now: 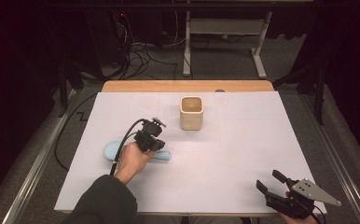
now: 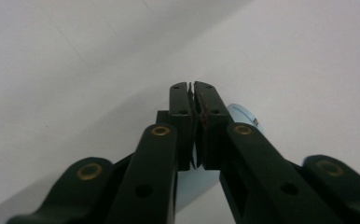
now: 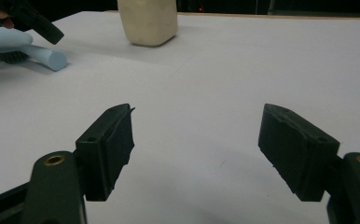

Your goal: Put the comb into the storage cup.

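Brush [image 1: 110, 150] handle clamped by left hand-held gripper [image 1: 153, 148]; right hand-held gripper [image 1: 269, 182] gapes

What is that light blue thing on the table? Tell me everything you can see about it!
It is a light blue brush, and it looks like smooth plastic. It has a rounded head with dark bristles facing down and a thick, round handle with a flat end. It lies flat on the white table cover, in front and to the left of the cream cup. The left hand-held gripper is right over its handle, jaws nearly together; whether they pinch it is unclear.
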